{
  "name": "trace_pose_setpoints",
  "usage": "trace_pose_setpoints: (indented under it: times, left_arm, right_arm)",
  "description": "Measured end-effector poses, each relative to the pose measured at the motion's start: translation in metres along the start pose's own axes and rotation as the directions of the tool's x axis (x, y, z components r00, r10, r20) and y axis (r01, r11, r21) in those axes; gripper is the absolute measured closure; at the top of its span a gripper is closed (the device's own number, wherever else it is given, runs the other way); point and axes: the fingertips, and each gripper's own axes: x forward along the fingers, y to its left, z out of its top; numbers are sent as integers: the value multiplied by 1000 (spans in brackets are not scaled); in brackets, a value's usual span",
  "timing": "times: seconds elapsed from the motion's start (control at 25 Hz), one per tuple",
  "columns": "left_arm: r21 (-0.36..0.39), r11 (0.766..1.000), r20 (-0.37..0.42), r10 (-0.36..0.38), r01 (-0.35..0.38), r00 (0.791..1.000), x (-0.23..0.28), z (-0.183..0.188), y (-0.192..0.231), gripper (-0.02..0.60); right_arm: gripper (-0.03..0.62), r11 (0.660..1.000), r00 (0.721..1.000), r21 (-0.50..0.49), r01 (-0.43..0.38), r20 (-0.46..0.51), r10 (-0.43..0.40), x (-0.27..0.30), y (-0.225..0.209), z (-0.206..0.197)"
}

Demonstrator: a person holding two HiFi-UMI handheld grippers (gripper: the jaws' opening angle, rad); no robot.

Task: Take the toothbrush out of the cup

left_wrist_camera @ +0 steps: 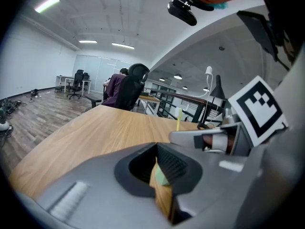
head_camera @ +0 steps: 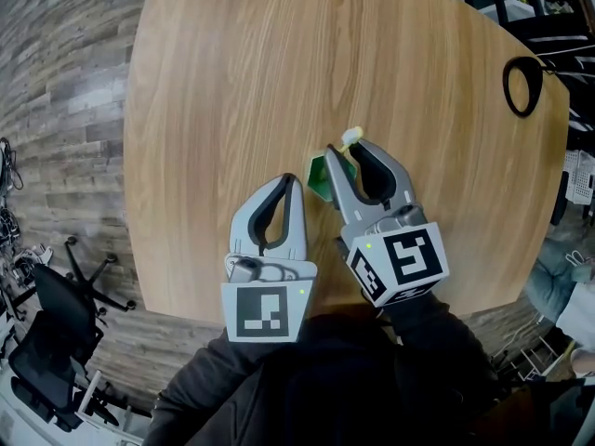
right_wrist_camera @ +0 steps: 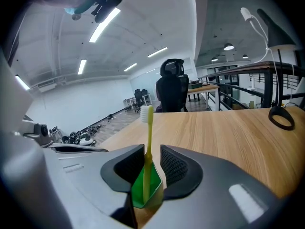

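A small green cup (head_camera: 321, 177) stands on the round wooden table (head_camera: 260, 82), with a yellow-green toothbrush (head_camera: 350, 138) upright in it, bristles on top. My right gripper (head_camera: 343, 147) reaches over the cup, its jaws a little apart on either side of the toothbrush (right_wrist_camera: 148, 137). The handle rises through the gap without being pinched, and the cup (right_wrist_camera: 155, 187) sits just beyond the pads. My left gripper (head_camera: 292, 180) rests just left of the cup with its tips together and nothing in them. In the left gripper view the cup (left_wrist_camera: 163, 178) shows through the hollow behind the tips.
A black ring-shaped object (head_camera: 522, 86) lies near the table's far right edge. A black office chair (head_camera: 46, 333) stands on the floor at the left. Another chair (right_wrist_camera: 172, 92) and a seated person (left_wrist_camera: 116, 87) are beyond the table's far side.
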Motion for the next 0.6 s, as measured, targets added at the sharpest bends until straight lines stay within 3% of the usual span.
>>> trace_pose_setpoints:
  times: [0.6]
  left_arm:
    - [-26,1000,-2,17,-17,1000,-6,-4,10,574]
  right_arm:
    - [551,1000,1000,-15,26,5,-26,3,2,2]
